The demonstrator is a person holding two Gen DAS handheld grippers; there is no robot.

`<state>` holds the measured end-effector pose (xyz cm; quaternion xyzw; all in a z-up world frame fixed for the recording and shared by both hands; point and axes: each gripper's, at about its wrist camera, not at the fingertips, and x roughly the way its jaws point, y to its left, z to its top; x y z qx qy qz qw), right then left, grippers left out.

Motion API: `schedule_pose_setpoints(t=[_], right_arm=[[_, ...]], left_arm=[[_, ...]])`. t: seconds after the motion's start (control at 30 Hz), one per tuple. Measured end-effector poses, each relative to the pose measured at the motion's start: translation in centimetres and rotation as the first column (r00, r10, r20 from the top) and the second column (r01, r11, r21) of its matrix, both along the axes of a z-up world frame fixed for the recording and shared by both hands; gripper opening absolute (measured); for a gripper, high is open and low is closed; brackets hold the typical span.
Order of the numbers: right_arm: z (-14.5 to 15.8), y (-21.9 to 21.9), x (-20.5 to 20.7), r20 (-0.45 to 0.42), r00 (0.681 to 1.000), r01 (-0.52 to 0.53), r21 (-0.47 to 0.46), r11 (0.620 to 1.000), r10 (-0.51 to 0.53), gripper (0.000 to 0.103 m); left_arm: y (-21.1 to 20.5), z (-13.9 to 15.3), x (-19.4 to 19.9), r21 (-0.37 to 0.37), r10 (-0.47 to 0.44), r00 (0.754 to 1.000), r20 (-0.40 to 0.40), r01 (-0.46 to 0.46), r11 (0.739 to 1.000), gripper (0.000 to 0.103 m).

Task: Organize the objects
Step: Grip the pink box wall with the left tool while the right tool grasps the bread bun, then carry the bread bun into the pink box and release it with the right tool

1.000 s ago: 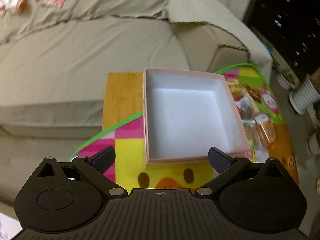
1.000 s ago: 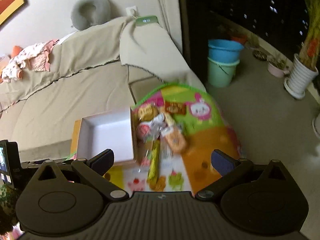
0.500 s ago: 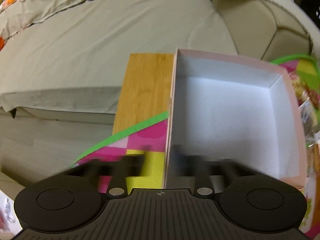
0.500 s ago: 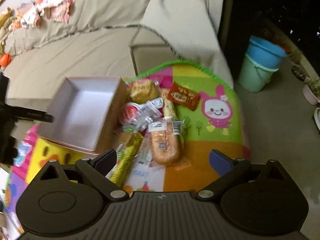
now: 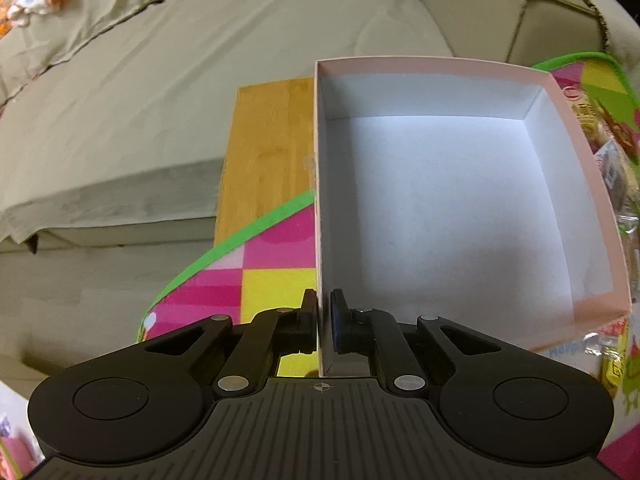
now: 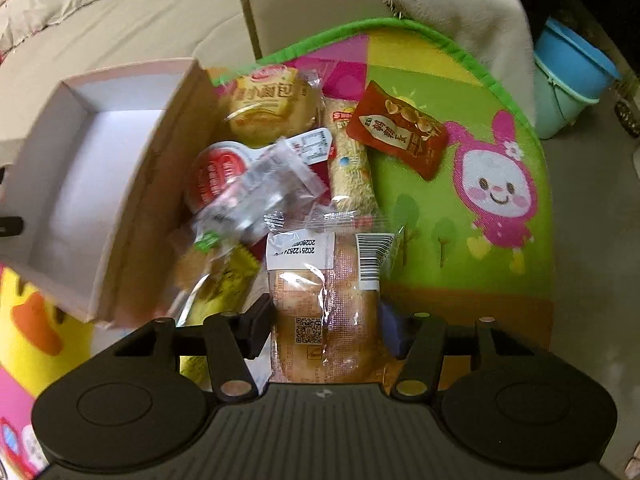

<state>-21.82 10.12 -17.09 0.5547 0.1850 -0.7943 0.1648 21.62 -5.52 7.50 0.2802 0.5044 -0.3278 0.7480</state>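
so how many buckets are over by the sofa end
2: a blue bucket sits nested in a pale green bucket on the floor past the mat's far right edge. More may sit outside the view.

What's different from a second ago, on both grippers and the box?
Both grippers came down with jaws wide. The left gripper has clamped the near left wall of the pink box. The right gripper dropped over the wrapped bread, its jaws closing around it. The box is empty as before, and the other snacks lie beside it on the mat.
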Motion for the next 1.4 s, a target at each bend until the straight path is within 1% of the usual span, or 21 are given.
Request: schedule_pose_setpoints(t=[0.03, 0.1, 0.23, 0.33, 0.43, 0.5, 0.53, 0.6, 0.67, 0.7, 0.73, 0.83, 0.93, 1.0, 1.03, 1.1, 1.13, 1.27, 1.3, 1.33, 1.4], right_arm=[[0.8, 0.2, 0.7, 0.004, 1.000, 0.017, -0.019, 1.000, -0.017, 0.055], [2.9, 0.5, 2.3, 0.010, 0.999, 0.048, -0.051, 0.998, -0.047, 0.054], [7.6, -0.4, 6.7, 0.016, 0.994, 0.110, -0.052, 0.993, -0.110, 0.054], [10.9, -2.0, 10.0, 0.053, 0.985, 0.170, -0.061, 0.984, -0.167, 0.054], [13.5, -5.0, 11.9, 0.052, 0.986, 0.162, -0.054, 0.985, -0.159, 0.054], [15.3, -7.9, 12.2, 0.026, 0.989, 0.148, -0.098, 0.984, -0.146, 0.054], [16.1, -9.3, 12.0, 0.013, 0.990, 0.142, -0.134, 0.981, -0.141, 0.054], [17.2, -12.4, 10.8, 0.002, 0.989, 0.147, -0.229, 0.962, -0.150, 0.054], [17.4, -15.3, 8.8, 0.015, 0.986, 0.163, -0.333, 0.929, -0.168, 0.058], [17.1, -16.6, 7.9, 0.011, 0.984, 0.172, -0.342, 0.924, -0.180, 0.066], [16.8, -17.8, 7.2, -0.007, 0.980, 0.185, -0.328, 0.926, -0.199, 0.069], [16.7, -19.2, 7.1, -0.056, 0.974, 0.195, -0.298, 0.934, -0.221, 0.070], [17.1, -17.1, 9.2, -0.068, 0.971, 0.198, -0.320, 0.926, -0.231, 0.078], [16.6, -14.7, 10.6, -0.080, 0.961, 0.233, -0.276, 0.933, -0.264, 0.078], [16.2, -13.2, 11.3, -0.081, 0.954, 0.263, -0.243, 0.934, -0.289, 0.078], [15.2, -10.6, 12.5, -0.079, 0.938, 0.316, -0.192, 0.929, -0.336, 0.078], [14.6, -9.3, 13.0, -0.078, 0.929, 0.345, -0.164, 0.924, -0.361, 0.078], [12.8, -4.6, 14.6, -0.046, 0.894, 0.441, -0.102, 0.892, -0.447, 0.078], [12.5, -3.8, 14.9, -0.041, 0.891, 0.447, -0.096, 0.889, -0.453, 0.078], [12.4, -3.4, 15.2, -0.037, 0.888, 0.453, -0.091, 0.887, -0.458, 0.078], [11.5, -2.7, 15.2, -0.034, 0.901, 0.428, -0.073, 0.901, -0.431, 0.078]], left_arm=[[0.2, 0.0, 0.2, -0.010, -0.031, 0.999, -0.009, 0.031, 0.999, 0.008], [0.3, 0.0, 0.6, -0.029, -0.045, 0.999, -0.030, 0.044, 0.999, 0.008], [0.6, -0.1, 0.7, -0.049, -0.153, 0.988, -0.035, 0.151, 0.987, 0.007], [1.4, -0.1, 1.0, -0.084, -0.170, 0.983, -0.064, 0.164, 0.983, 0.008], [2.0, -0.2, 1.6, -0.114, -0.177, 0.978, -0.106, 0.165, 0.980, 0.009], [2.0, -0.3, 1.8, -0.126, -0.208, 0.972, -0.113, 0.193, 0.973, 0.010], [2.2, -0.3, 2.0, -0.131, -0.244, 0.963, -0.114, 0.229, 0.965, 0.010], [2.6, -0.2, 2.5, -0.135, -0.251, 0.961, -0.117, 0.235, 0.963, 0.010], [2.8, -0.2, 2.9, -0.138, -0.268, 0.955, -0.125, 0.251, 0.958, 0.010], [2.9, -0.1, 2.9, -0.134, -0.278, 0.953, -0.123, 0.261, 0.956, 0.010], [2.9, -0.1, 3.0, -0.128, -0.286, 0.950, -0.124, 0.271, 0.954, 0.010], [3.3, 0.1, 3.4, -0.130, -0.306, 0.942, -0.142, 0.288, 0.949, 0.010], [3.3, 0.3, 3.4, -0.129, -0.322, 0.936, -0.145, 0.304, 0.944, 0.010], [3.2, 0.4, 3.3, -0.124, -0.325, 0.935, -0.144, 0.309, 0.943, 0.010], [3.1, 0.4, 3.3, -0.123, -0.350, 0.925, -0.147, 0.334, 0.934, 0.010], [2.9, 0.3, 3.5, -0.122, -0.345, 0.926, -0.153, 0.329, 0.937, 0.010], [2.9, 0.3, 3.5, -0.123, -0.401, 0.903, -0.156, 0.385, 0.915, 0.009], [2.5, 0.2, 3.3, -0.120, -0.401, 0.904, -0.150, 0.386, 0.915, 0.009], [2.4, 0.3, 3.0, -0.116, -0.406, 0.902, -0.143, 0.392, 0.912, 0.009], [2.5, 0.2, 2.9, -0.112, -0.430, 0.893, -0.137, 0.417, 0.902, 0.009], [2.5, 0.1, 2.6, -0.105, -0.426, 0.896, -0.129, 0.414, 0.904, 0.008]])
